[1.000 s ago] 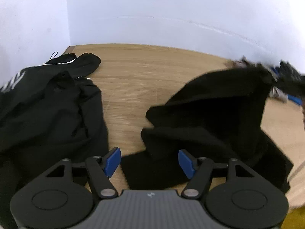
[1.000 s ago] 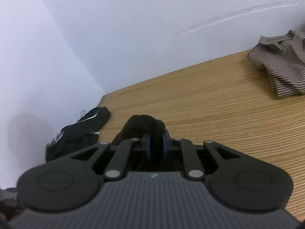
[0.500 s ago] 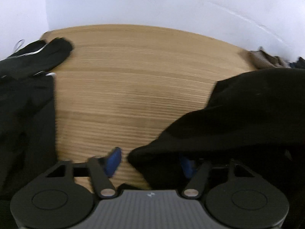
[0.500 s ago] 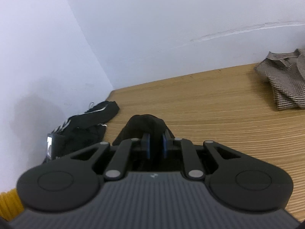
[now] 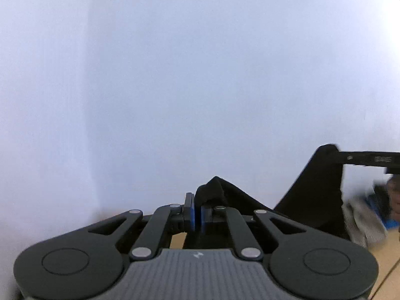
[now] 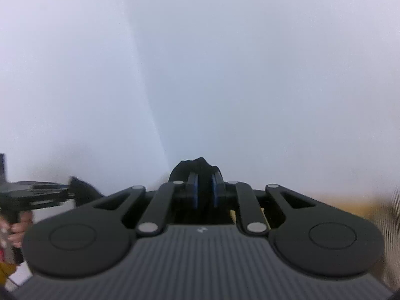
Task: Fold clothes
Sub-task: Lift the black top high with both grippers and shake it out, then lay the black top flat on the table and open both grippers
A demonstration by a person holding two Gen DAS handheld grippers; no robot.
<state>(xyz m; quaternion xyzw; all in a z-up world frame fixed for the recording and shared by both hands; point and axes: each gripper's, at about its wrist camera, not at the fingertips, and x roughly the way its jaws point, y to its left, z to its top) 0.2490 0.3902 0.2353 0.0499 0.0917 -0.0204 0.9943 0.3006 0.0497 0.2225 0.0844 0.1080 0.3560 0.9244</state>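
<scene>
A black garment (image 5: 312,190) hangs stretched in the air between both grippers. In the left wrist view my left gripper (image 5: 196,208) is shut on one bunched edge of it (image 5: 216,191). The cloth runs right and up to my right gripper (image 5: 337,155), seen side-on. In the right wrist view my right gripper (image 6: 205,191) is shut on another bunch of the black garment (image 6: 197,167). At the far left of that view, my left gripper (image 6: 68,190) holds its corner, and a hand (image 6: 21,225) grips its handle. The cloth hanging below both grippers is hidden.
White walls and their corner (image 6: 150,100) fill most of both views. A strip of the wooden table (image 6: 350,203) shows low down. A blurred striped garment (image 5: 362,221) lies at the table's right side (image 5: 391,247).
My left gripper has closed on the black garment's edge. Both grippers have risen and tilted up with the garment, so the views now face the wall instead of the table.
</scene>
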